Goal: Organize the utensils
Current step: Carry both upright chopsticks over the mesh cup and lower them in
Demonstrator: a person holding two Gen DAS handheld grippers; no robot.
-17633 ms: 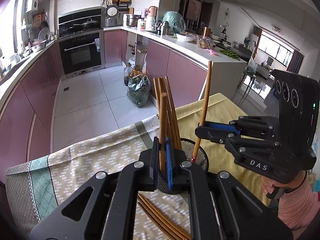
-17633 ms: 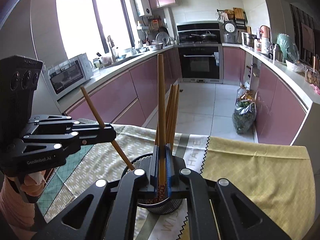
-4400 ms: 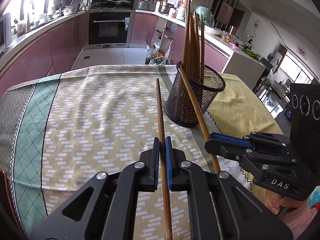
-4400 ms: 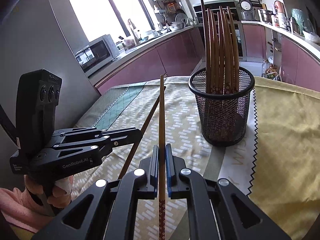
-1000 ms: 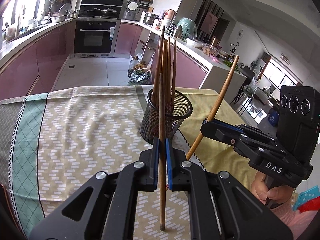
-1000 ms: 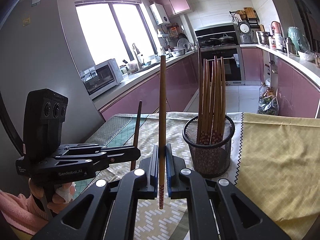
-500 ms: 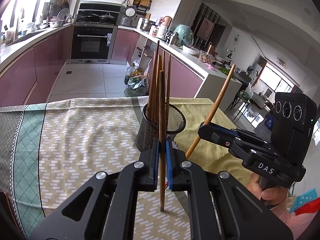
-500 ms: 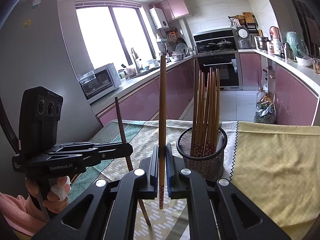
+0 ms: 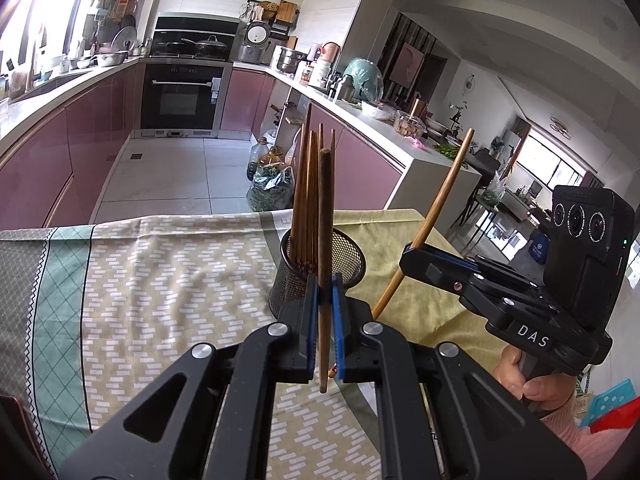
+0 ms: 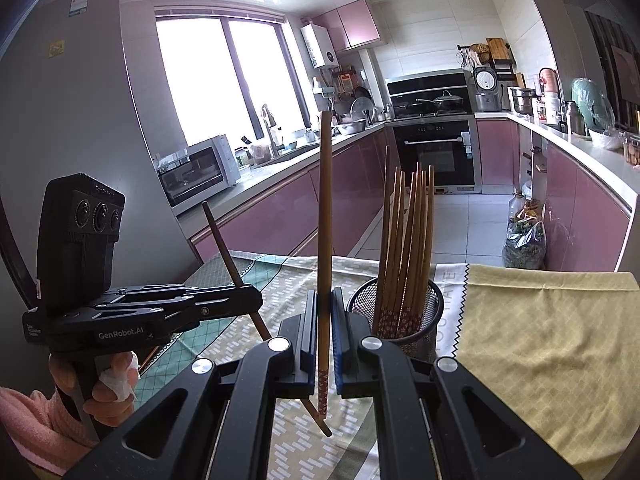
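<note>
Table point(image 9: 168, 280): I am working over a table covered by a patterned cloth, with a plain yellow cloth point(image 10: 540, 328) lying on its right part.

Mesh cup point(image 9: 348, 256): it is standing upright on the cloth near the seam between the two fabrics, already holding a sheaf of wooden chopsticks point(image 10: 408, 240) leaning together against one side, patterned ends down.

Left tool point(image 9: 325, 332): I am clenching it on a dark chopstick point(image 9: 325, 240), holding the stick roughly upright just in front of the cup, its lower tip hanging clear of the cloth.

Right tool point(image 10: 325, 336): I am gripping a lighter chopstick point(image 10: 326, 220) with it, patterned end down, just left of the cup in its own view.

Step in hand: I judge that I am bringing both sticks to the cup to drop them in.

Doing it well: I should be lifting each lower tip above the rim, keeping the stick near vertical, and aiming for the open side of the cup rather than the packed side.

Order: one stick at a time seems safer, since the two are crossing near their lower ends in the right view.

Risk: a light cup could be tipping if a tip catches the mesh or the rim.
</note>
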